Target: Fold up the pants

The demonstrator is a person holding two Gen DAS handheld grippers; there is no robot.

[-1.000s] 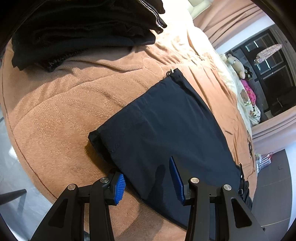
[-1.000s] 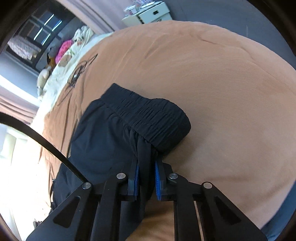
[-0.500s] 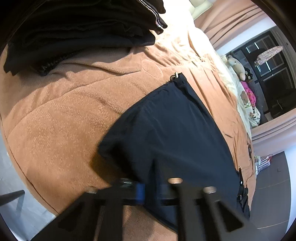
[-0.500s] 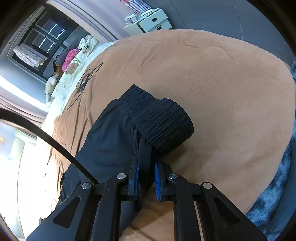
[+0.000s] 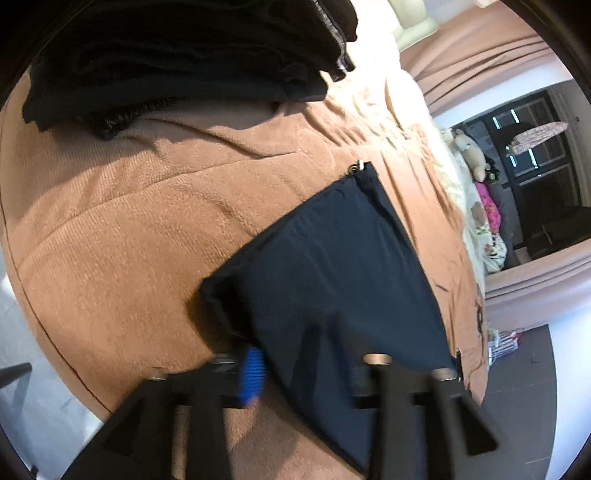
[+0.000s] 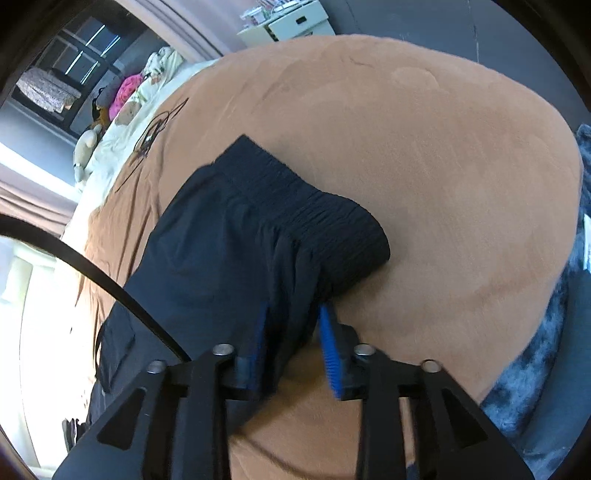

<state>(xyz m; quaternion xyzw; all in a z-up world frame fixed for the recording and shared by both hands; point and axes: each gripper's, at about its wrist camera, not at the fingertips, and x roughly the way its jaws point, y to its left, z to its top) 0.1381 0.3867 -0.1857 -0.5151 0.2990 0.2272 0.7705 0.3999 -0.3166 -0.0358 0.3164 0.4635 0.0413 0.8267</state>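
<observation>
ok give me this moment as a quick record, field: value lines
surface: brown blanket
garment: dark pants, folded flat
waistband: elastic waistband, at right gripper's end
left gripper: jaws just opened, fabric between, blurred
right gripper: jaws just opened, fabric between, pads apart
also there: stack of dark clothes, beyond the pants

No text, label, brand, number or sign can be read in either wrist view; the small white drawer box [image 6: 291, 22] at twelve o'clock in the right wrist view is too far off and blurred to show any lettering.
</observation>
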